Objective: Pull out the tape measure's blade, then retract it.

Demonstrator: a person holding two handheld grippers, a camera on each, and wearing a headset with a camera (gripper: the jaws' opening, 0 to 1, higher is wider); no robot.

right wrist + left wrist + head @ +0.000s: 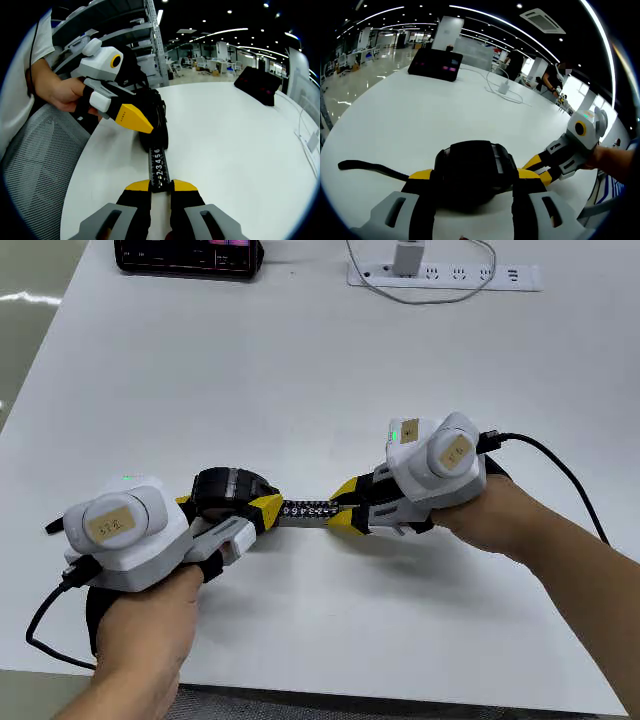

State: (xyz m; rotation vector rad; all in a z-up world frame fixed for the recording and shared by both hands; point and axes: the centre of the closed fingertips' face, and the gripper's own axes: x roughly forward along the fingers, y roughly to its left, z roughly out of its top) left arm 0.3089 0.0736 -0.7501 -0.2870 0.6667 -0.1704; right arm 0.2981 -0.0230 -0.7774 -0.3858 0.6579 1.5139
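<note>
A black tape measure (228,490) sits on the white table (300,370). My left gripper (248,512) is shut on the tape measure's case (475,170), its yellow-tipped jaws pressed on both sides. A short length of numbered blade (306,511) runs from the case to my right gripper (345,506), which is shut on the blade's end (160,175). In the right gripper view the blade (158,162) lies just above the table, with the case (154,120) and the left gripper (131,116) beyond. The right gripper (542,167) shows beside the case in the left gripper view.
A dark tablet-like device (188,256) lies at the table's far edge, and a white power strip (445,274) with a plugged-in cable (420,295) at the far right. A black strap (367,168) trails left from the case. People stand in the background (551,75).
</note>
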